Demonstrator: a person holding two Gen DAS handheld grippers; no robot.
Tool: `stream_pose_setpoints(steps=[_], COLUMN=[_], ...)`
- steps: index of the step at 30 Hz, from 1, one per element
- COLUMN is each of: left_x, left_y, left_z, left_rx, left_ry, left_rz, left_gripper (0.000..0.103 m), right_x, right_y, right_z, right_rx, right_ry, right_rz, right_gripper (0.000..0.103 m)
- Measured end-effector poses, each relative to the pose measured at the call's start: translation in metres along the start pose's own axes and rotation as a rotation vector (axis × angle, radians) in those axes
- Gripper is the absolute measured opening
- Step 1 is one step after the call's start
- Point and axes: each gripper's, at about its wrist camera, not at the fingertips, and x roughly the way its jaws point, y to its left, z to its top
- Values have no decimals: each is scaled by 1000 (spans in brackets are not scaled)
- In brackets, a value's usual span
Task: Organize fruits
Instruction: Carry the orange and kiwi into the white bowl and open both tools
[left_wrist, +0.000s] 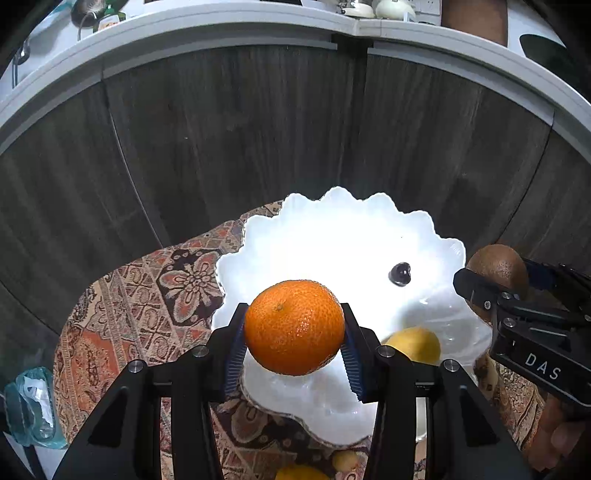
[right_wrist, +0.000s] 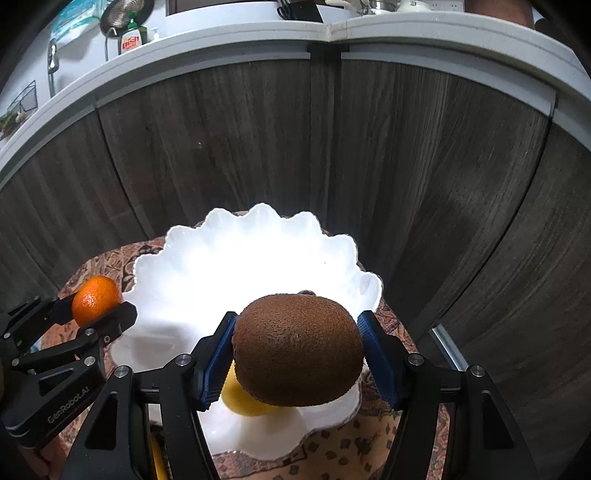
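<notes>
Orange and dimpled, one mandarin (left_wrist: 294, 326) is sitting clamped in the left tool (left_wrist: 294, 345) over the white scalloped bowl (left_wrist: 332, 236); the right tool (right_wrist: 297, 354) is gripping one fuzzy brown kiwi (right_wrist: 297, 349); one yellow lemon (left_wrist: 415, 345) is lying inside the bowl.

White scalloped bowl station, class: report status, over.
Left gripper shut on orange mandarin, right gripper shut on brown kiwi. Both over white scalloped bowl. Yellow lemon and a small dark fruit already inside.
</notes>
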Motion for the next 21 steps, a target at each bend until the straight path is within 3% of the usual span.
stream_pose_setpoints(steps=[13,19,21], left_x=[22,10,4], left_y=[3,6,7], left_z=[2,8,9], left_rx=[-22,-35,-34], left_ry=[38,-1,-12], left_rz=[24,58,80], left_gripper=[47,66,74], right_x=[21,16,9], right_y=[-5,-4,-4], right_z=[3,5,9], right_rx=[49,49,51], right_ry=[30,18,-11], right_rz=[7,-20,-40], right_gripper=[66,69,81])
